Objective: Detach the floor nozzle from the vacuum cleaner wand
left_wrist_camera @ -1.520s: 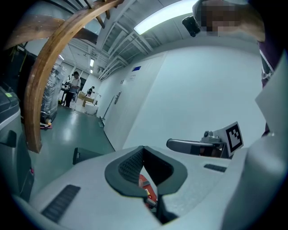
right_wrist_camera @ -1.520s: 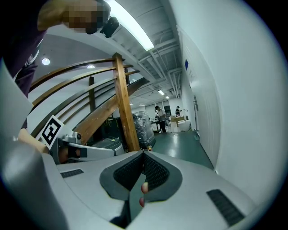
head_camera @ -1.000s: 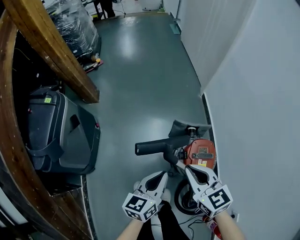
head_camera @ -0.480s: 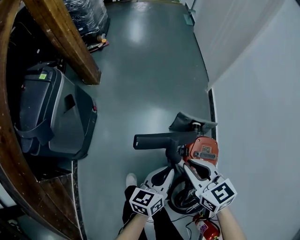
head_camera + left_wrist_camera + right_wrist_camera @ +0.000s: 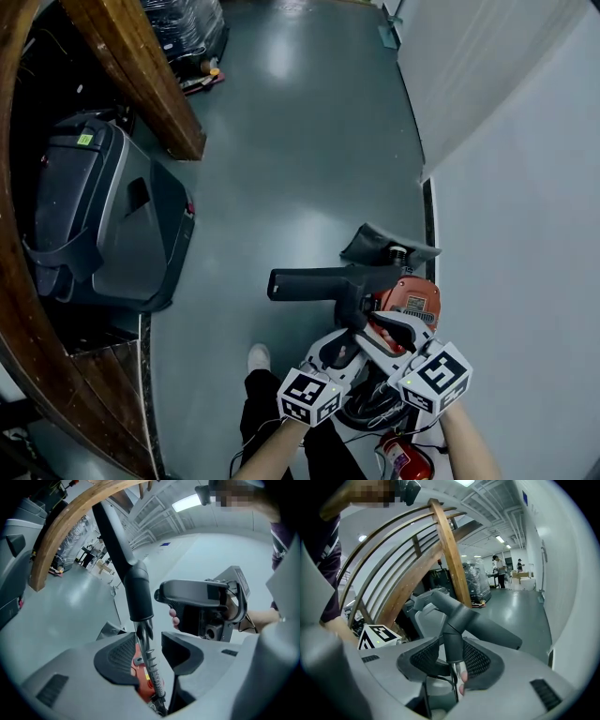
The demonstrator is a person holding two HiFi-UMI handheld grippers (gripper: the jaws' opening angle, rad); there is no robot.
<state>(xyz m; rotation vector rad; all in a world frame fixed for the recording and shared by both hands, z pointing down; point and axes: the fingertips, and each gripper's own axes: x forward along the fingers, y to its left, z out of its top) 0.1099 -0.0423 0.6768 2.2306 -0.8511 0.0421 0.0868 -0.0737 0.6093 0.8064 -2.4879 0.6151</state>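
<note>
The vacuum cleaner's orange-red body (image 5: pixel 410 302) stands by the white wall, its black handle (image 5: pixel 309 281) jutting left. A dark grey floor nozzle (image 5: pixel 382 246) lies just beyond it on the floor, also seen as the nozzle (image 5: pixel 108 631) in the left gripper view. My left gripper (image 5: pixel 339 349) is at the wand below the handle. Its jaws are opening, with the black wand (image 5: pixel 139 590) and its ribbed metal end between them, against the left pad and apart from the right. My right gripper (image 5: pixel 382 323) is just above the body. Its jaws are opening around a dark grey tube (image 5: pixel 453 641).
A black wheeled machine (image 5: pixel 103 225) and a curved wooden beam (image 5: pixel 131 75) fill the left. The white wall (image 5: pixel 525 187) runs close on the right. A wrapped pallet (image 5: pixel 187 28) stands far back. A red canister (image 5: pixel 403 459) and cables lie near my legs.
Both grippers have sunk toward the vacuum and gone from shut to spread jaws, now set around the wand and tube. The view has tipped further down.
</note>
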